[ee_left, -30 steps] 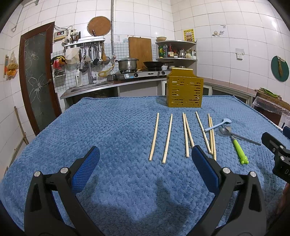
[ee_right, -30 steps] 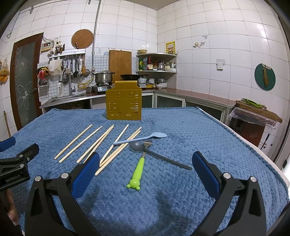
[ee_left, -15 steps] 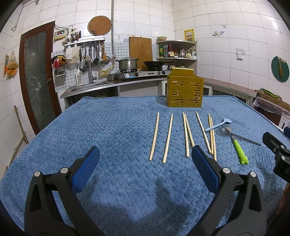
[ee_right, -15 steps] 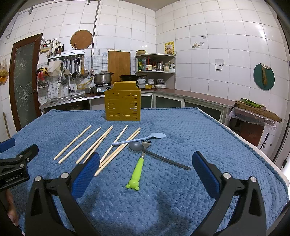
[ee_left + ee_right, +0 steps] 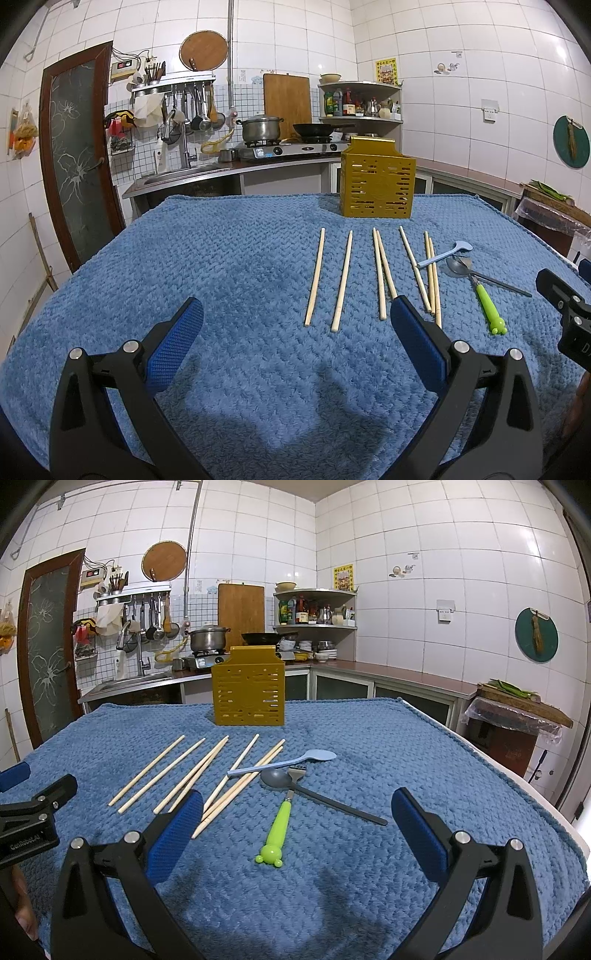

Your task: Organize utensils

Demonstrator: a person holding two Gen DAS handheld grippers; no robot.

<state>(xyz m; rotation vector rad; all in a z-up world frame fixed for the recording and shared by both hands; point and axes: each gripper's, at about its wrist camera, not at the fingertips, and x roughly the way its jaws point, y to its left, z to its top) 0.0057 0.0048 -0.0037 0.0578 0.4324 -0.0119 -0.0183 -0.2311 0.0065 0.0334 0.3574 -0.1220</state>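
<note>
A mustard-yellow slotted utensil holder (image 5: 377, 187) (image 5: 248, 685) stands upright at the far middle of the blue towel. Several wooden chopsticks (image 5: 342, 281) (image 5: 192, 772) lie side by side in front of it. A light-blue spoon (image 5: 282, 763), a dark grey spoon (image 5: 317, 795) and a green-handled fork (image 5: 279, 825) lie overlapping to their right; the fork also shows in the left wrist view (image 5: 487, 305). My left gripper (image 5: 295, 339) is open and empty, near the chopsticks' close ends. My right gripper (image 5: 297, 827) is open and empty, around the fork handle's end in view, above the towel.
The blue towel (image 5: 207, 266) covers the whole table. A kitchen counter with a sink, pot and stove (image 5: 258, 140) runs behind it. A covered wooden stand (image 5: 517, 716) is beyond the right edge. Each gripper shows at the edge of the other's view.
Both grippers have stayed nearly still; the right view has shifted very slightly. No utensil has moved.
</note>
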